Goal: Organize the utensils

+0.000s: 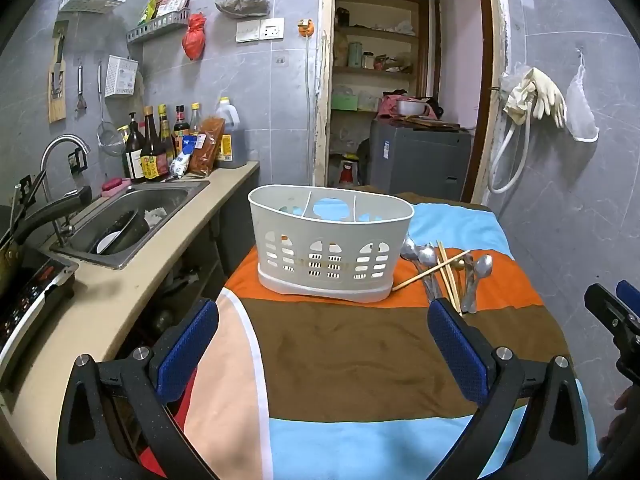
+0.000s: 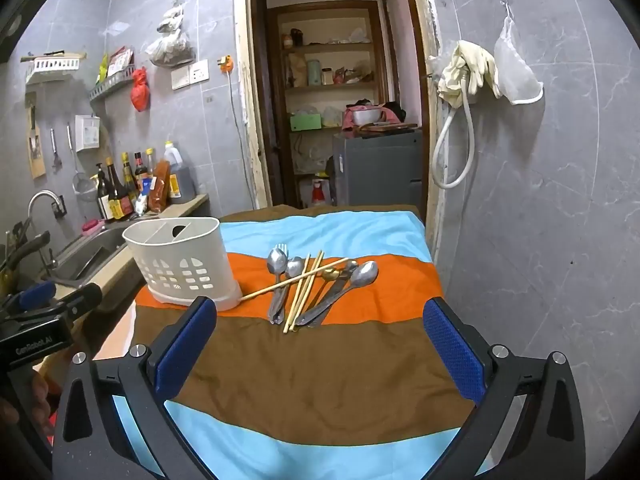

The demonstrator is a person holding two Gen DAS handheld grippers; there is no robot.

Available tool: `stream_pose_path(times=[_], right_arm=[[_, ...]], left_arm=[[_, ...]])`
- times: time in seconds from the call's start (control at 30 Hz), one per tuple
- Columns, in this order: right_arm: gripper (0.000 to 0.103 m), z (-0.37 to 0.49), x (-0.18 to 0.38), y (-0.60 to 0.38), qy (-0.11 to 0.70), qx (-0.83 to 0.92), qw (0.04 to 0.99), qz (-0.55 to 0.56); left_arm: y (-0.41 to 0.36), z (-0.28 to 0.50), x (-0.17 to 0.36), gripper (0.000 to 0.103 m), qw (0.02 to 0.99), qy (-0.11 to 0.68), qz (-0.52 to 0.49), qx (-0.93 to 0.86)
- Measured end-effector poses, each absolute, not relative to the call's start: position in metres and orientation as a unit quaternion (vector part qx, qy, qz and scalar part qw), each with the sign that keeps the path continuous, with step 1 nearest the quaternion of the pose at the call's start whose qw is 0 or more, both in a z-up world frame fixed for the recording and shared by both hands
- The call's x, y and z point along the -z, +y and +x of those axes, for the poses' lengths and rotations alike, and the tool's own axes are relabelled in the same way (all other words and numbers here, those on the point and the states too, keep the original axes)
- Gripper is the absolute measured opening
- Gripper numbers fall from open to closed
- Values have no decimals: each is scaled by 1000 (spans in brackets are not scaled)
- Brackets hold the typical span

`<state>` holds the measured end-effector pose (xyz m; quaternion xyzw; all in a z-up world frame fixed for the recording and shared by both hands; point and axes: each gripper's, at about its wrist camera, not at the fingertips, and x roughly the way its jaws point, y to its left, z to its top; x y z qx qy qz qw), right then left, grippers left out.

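Observation:
A white slotted utensil caddy (image 1: pixel 330 244) (image 2: pixel 180 256) with divided compartments stands on the orange band of a striped cloth (image 1: pixel 352 356) (image 2: pixel 320 372). To its right lies a loose pile of metal spoons (image 2: pixel 362 274) (image 1: pixel 424 258), a fork and wooden chopsticks (image 2: pixel 304 288) (image 1: pixel 446 270). My left gripper (image 1: pixel 324 344) hovers open over the brown band, short of the caddy, with nothing between its blue pads. My right gripper (image 2: pixel 320 344) is open too, short of the utensil pile and holding nothing.
A counter with a steel sink (image 1: pixel 132 216), a tap, sauce bottles (image 1: pixel 152 148) and a stove (image 1: pixel 28 300) runs along the left. A doorway to a pantry with shelves (image 2: pixel 332 80) is behind the table. A tiled wall (image 2: pixel 540 200) with hanging gloves lies close on the right.

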<state>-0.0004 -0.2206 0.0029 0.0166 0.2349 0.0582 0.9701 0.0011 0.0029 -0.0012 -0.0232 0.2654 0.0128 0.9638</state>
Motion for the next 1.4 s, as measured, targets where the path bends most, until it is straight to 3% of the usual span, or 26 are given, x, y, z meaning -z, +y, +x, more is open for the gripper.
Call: stream_pose_path(times=[1.4], right_arm=[[103,-2,-4,-220,234,-58,970,18]], left_arm=[[6,0,2,102,964,266,-23,-13]])
